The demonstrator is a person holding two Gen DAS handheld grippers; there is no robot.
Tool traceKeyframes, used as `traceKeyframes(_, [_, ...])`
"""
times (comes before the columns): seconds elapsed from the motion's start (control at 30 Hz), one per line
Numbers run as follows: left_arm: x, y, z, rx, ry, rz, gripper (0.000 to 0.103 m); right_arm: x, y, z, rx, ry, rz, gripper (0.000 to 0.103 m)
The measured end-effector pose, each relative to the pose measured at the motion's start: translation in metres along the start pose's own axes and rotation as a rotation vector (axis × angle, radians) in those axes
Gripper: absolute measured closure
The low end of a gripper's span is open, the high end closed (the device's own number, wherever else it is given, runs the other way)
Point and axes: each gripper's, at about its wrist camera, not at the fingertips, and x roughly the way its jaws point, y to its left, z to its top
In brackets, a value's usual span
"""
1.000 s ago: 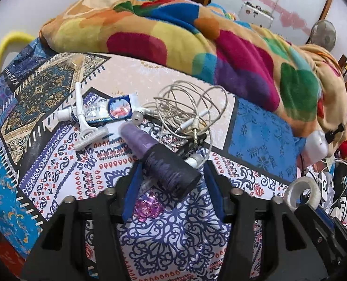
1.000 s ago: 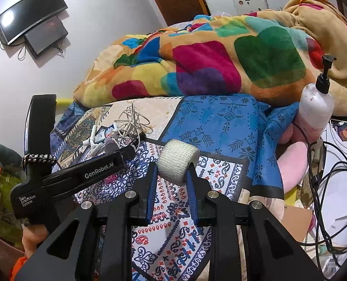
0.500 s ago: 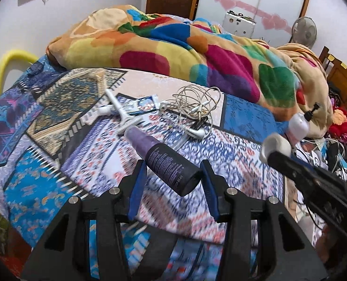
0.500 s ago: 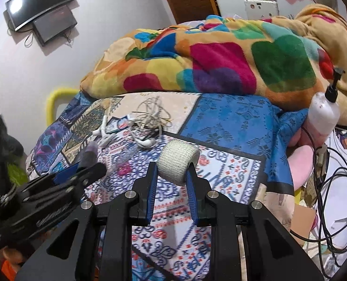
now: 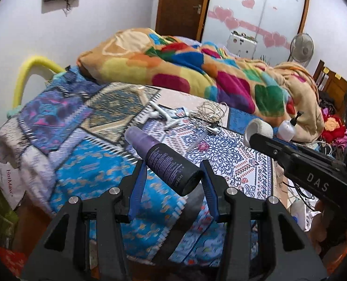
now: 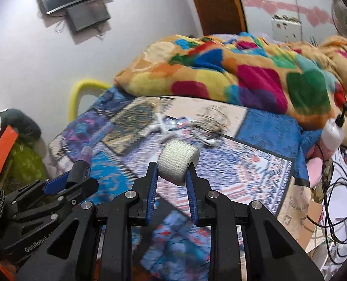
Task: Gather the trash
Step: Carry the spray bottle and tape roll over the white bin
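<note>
My left gripper is shut on a dark purple spray bottle, lifted above the bed's patterned sheet, its clear cap pointing away. My right gripper is shut on a white roll of bandage tape, also held in the air. In the left wrist view the roll sticks out past the right tool's tip. The right wrist view shows the purple bottle at lower left in the left gripper. On the sheet lie a white plastic razor, a small wrapper and tangled white earphones.
A bright heart-patterned blanket is heaped across the far half of the bed. A white pump bottle stands at the bed's right edge, with cables beyond. A yellow foam-covered rail is at the left. A paper bag sits below left.
Both grippers have pulled back and up from the bed, each keeping its object. The razor, wrapper and earphones now look smaller and farther off. The bed's near edge has come into view.
</note>
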Motion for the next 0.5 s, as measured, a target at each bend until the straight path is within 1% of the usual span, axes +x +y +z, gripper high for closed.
traceKeyframes(0.2, [-0.057, 0.036, -0.013, -0.055, -0.064, 0.015, 0.057, -0.028, 0.059, 0.003, -0.088, -0.038, 0.034, 0.081])
traceKeyframes(0.3, [-0.082, 0.055, -0.022, -0.076, -0.09, 0.037, 0.057, -0.038, 0.085, 0.001, -0.124, -0.046, 0.057, 0.081])
traceKeyframes(0.5, [-0.126, 0.1, -0.042, -0.13, -0.126, 0.09, 0.057, -0.042, 0.134, -0.009, -0.191, -0.041, 0.105, 0.081])
